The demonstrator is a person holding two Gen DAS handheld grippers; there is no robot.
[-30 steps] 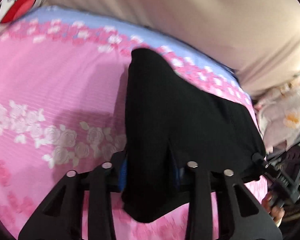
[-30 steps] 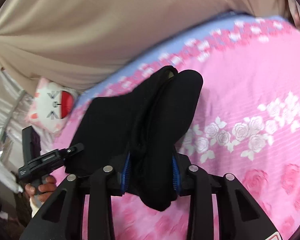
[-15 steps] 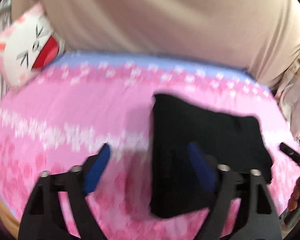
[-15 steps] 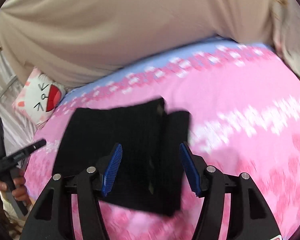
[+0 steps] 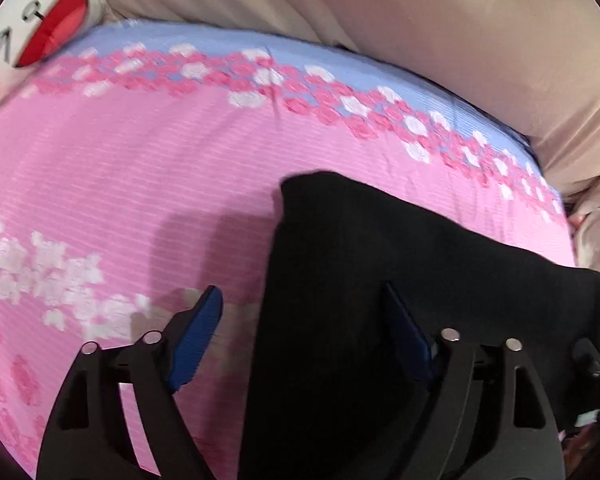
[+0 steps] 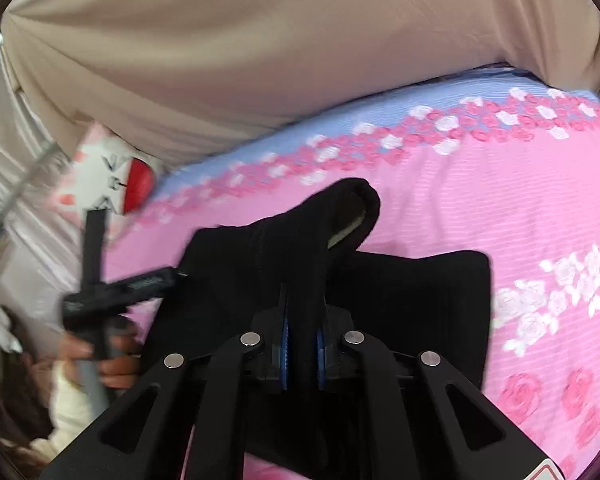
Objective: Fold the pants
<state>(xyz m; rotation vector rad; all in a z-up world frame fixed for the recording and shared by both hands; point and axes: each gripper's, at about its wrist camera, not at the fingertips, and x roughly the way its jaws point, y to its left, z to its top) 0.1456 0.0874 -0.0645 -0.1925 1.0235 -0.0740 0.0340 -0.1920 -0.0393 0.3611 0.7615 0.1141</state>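
The black pants (image 5: 380, 264) lie folded on the pink floral bedsheet (image 5: 140, 168). My left gripper (image 5: 300, 312) is open, its jaws straddling the near left edge of the pants without holding them. In the right wrist view my right gripper (image 6: 302, 332) is shut on a fold of the black pants (image 6: 420, 292) and lifts it into a ridge above the flat folded part. The left gripper (image 6: 120, 284) shows at the left of that view, in a hand.
A beige headboard (image 5: 420, 40) runs along the far side of the bed. A white cat-face pillow (image 5: 32, 16) sits at the far left corner, also in the right wrist view (image 6: 108, 176). The bed's right edge (image 5: 568, 216) meets pale fabric.
Both grippers let go of the pants half a second ago. Since then my right gripper has shut on a fold of them again; my left gripper has stayed open.
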